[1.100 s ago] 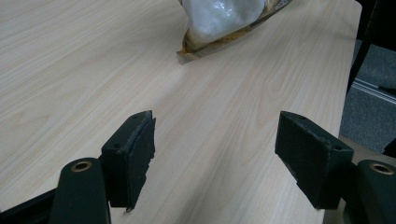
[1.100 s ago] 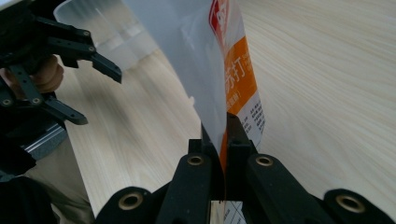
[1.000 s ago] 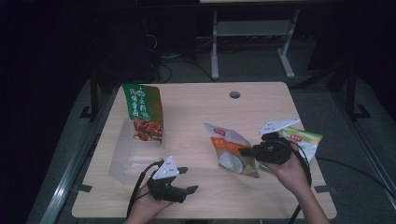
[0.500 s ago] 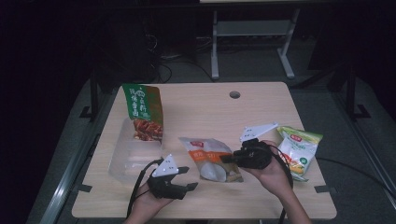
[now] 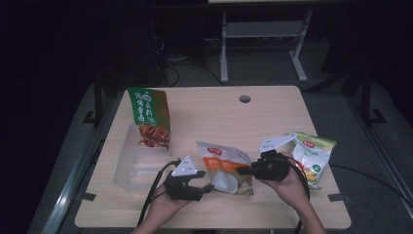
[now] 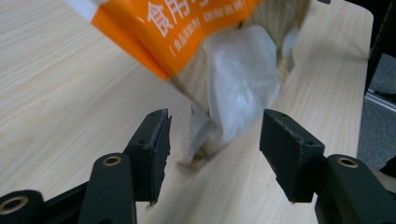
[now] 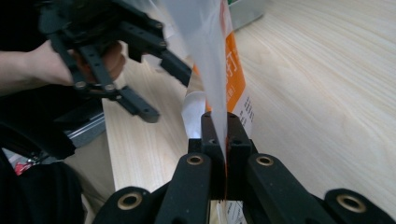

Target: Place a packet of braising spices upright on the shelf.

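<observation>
Leftward across the tabletop (image 5: 272,117) I've carried the orange pouch (image 5: 225,165) — right gripper (image 5: 246,170) clamped on its edge, left gripper (image 5: 208,182) jaws wide, empty.

Count on table (image 5: 204,105): snack bags 3 — green (image 5: 148,116), orange (image 5: 225,167), yellow (image 5: 311,155). Clear tub (image 5: 139,163) 1. Grippers 2.

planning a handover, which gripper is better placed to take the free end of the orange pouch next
Left. The left gripper is open with the orange pouch's corner between its jaws, so it need only shut. The right gripper is already shut on the pouch's other edge.
</observation>
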The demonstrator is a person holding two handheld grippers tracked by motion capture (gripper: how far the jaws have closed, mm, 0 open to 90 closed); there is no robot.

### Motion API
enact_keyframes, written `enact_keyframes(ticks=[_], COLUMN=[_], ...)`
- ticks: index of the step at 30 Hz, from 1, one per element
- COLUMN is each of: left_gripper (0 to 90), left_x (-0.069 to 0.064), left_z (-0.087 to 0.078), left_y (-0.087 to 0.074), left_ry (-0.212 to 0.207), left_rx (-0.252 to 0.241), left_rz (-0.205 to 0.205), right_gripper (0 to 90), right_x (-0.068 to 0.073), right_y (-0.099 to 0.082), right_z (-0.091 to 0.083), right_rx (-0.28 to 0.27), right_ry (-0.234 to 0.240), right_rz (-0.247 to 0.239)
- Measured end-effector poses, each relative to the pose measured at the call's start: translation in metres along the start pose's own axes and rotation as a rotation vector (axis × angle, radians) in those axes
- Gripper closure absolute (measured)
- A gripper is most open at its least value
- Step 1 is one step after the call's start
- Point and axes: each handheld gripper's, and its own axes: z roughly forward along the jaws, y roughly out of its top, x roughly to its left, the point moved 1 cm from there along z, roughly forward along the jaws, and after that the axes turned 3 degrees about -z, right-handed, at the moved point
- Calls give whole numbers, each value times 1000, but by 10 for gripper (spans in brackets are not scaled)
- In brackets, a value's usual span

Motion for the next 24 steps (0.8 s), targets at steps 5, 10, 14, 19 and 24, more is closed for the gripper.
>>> enact_keyframes(ticks=[5,10,14,19,24], left_gripper=[509,713,862,890,894], left_x=[9,15,13,10,8], left_z=[12,16,17,14,5], left_y=[12,19,20,19,18], left_ry=[-40,-64,-86,-51,-14], left_rx=[17,14,4,-1,-19], left_rz=[-39,-64,-74,-59,-50], right_gripper=[893,892,892,891,885], right_x=[0,-1,-1,-1,3], right_y=[-1,0,1,3,8], right_z=[1,1,2,4,6], right_rx=[8,12,14,17,37], right_ry=[-15,-12,-27,-40,-79], right_rz=[-9,-9,-15,-18,-36])
